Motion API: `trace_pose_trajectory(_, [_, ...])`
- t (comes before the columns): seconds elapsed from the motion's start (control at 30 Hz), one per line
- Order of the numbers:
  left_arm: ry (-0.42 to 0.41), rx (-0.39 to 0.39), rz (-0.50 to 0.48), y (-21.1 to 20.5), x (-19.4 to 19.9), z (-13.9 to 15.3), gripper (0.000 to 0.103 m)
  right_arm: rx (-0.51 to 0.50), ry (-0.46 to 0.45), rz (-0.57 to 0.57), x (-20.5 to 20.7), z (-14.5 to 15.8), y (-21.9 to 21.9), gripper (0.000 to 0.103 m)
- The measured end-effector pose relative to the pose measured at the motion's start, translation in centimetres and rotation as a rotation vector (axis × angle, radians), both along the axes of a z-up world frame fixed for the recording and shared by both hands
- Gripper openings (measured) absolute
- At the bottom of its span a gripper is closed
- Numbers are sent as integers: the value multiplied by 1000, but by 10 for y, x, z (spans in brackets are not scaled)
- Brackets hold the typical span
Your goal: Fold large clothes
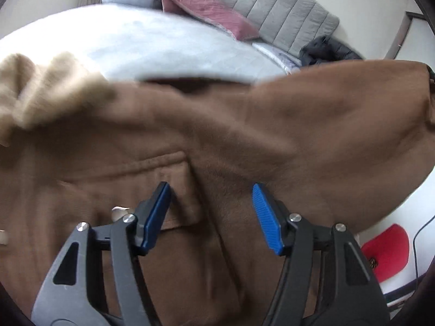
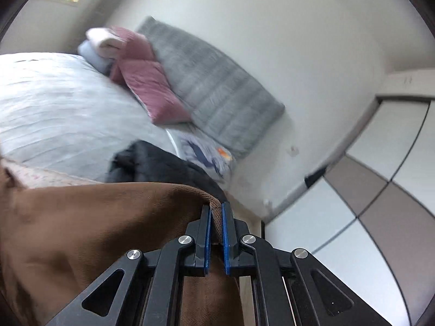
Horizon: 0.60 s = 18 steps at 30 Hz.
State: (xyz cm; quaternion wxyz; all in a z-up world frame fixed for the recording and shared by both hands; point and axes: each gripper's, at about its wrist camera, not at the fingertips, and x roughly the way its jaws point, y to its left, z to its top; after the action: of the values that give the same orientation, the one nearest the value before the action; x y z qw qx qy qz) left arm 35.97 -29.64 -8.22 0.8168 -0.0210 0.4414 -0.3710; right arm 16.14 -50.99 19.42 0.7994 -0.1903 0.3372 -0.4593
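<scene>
Right tool [image 2: 216, 217] clamped on a thick rolled edge of the brown coat [image 2: 103, 231], fabric pinched between the pads w/ a bit poking out ahead of the tips. Left tool [image 1: 210, 217] wide apart, holding nothing, blue pads either side of a fold beside the pocket flap [image 1: 165, 163]. Coat draped across & below both tools, hanging off to the left of the right tool, bed [image 1: 152, 46] beyond it.

Risks, judged from this:
- Only one grip on a heavy coat, so could slip out of the right tool if tugged.
- Left tool may close on a single layer or just the flap, giving a skewed fold.
- Frames blurred, so fast motion likely; hem could drag over the black jacket [image 2: 152, 163] ahead or slide toward the floor.
- Tan lining [image 1: 40, 92], far left of left tool, could bunch.
</scene>
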Motion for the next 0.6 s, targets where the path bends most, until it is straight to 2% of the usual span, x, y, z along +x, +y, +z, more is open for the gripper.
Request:
trace_pose_trajectory(0.1, [-4, 75, 30, -19, 1, -24, 65, 93, 84, -47, 18, -36, -42, 6])
trace_pose_trajectory(0.13, [-31, 87, 24, -22, -2, -23, 71, 118, 117, -74, 24, -54, -55, 6])
trace_pose_trajectory(0.2, [-47, 120, -7, -28, -8, -18, 76, 119, 169, -127, 29, -86, -75, 8])
trace_pose_trajectory(0.27, [-53, 162, -43, -28, -12, -14, 76, 180, 213, -164, 25, -117, -94, 17])
trace_pose_trajectory(0.33, [-45, 178, -78, -22, -15, -10, 76, 204, 218, -197, 15, -131, -105, 22])
trace_pose_trajectory(0.4, [-24, 184, -83, -10, -20, -3, 76, 253, 198, -240, -2, -133, -118, 27])
trace_pose_trajectory(0.47, [13, 169, -71, 9, -22, 8, 76, 341, 120, -244, -25, -119, -127, 42])
trace_pose_trajectory(0.57, [38, 151, -45, 47, -29, 31, 77, 414, 13, -208, -48, -95, -124, 60])
trace_pose_trajectory(0.6, [29, 162, -30, 62, -31, 39, 78, 434, -7, -175, -52, -88, -117, 63])
